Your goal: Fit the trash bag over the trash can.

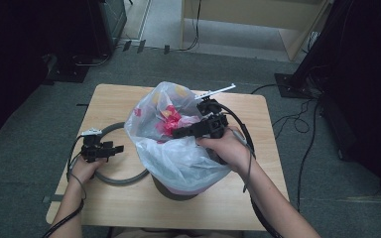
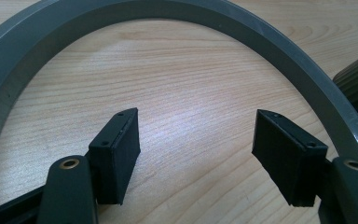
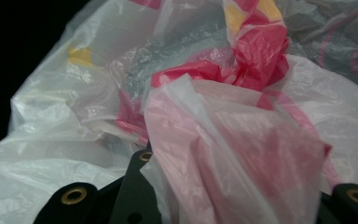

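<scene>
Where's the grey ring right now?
In the high view the grey ring lies flat on the table's left half, beside the bagged bin, with the open left gripper over it.

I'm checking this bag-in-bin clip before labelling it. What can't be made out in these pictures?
- Bin: high view, the plastic bag drapes over it; just its base shows.
- Right gripper pads: right gripper view, pink-tinted film covers them, so the pinch itself is hidden.
- Grey ring: left gripper view, cut off by the edges.
- Bag contents: too crumpled to name, both views.
</scene>
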The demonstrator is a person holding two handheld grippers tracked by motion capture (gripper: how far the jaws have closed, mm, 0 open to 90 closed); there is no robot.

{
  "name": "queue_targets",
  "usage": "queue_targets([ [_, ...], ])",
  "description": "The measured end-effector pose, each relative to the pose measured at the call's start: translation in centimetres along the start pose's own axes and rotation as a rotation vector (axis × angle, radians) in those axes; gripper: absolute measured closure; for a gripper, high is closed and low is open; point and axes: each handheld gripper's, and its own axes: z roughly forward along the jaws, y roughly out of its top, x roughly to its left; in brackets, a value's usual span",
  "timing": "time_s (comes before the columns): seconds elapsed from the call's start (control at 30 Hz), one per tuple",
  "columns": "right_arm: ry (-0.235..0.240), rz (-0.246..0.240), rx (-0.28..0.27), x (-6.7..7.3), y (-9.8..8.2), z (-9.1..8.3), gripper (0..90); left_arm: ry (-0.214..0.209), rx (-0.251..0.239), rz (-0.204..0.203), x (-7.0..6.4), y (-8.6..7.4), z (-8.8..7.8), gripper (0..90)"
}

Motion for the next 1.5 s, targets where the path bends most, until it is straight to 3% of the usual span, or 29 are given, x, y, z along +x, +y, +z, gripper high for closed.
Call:
queue_targets([
  [0.1,-0.017,0.006,0.008,-0.4,-0.1,0.0,75.5,-0.001,0.000,0.001,0.0,0.0,0.0,32.3],
  [0.17,0.010,0.026,0.009,-0.5,-0.1,0.0,75.5,-0.001,-0.002,-0.002,0.0,0.0,0.1,32.3],
  [0.4,0.041,0.011,0.022,0.3,-0.1,0.9,75.5,-0.005,0.000,0.001,-0.1,0.0,0.1,32.3],
  [0.5,0.078,0.022,0.024,0.5,0.0,1.4,75.5,-0.006,0.000,0.000,-0.1,0.0,0.1,32.3],
  [0.63,0.062,0.028,0.037,0.3,0.1,2.0,75.5,-0.006,-0.002,-0.002,-0.1,0.0,0.1,32.3],
  [0.9,-0.032,0.051,0.071,-1.1,0.1,2.3,75.3,-0.009,-0.003,-0.004,0.0,0.0,0.1,32.3],
  [1.07,-0.063,0.032,0.113,-1.1,0.1,2.9,74.8,-0.007,-0.001,0.001,-0.1,0.0,0.1,32.3],
  [1.5,0.008,0.028,0.163,0.1,0.0,4.8,74.9,-0.012,-0.002,-0.002,-0.1,0.0,0.2,32.3],
])
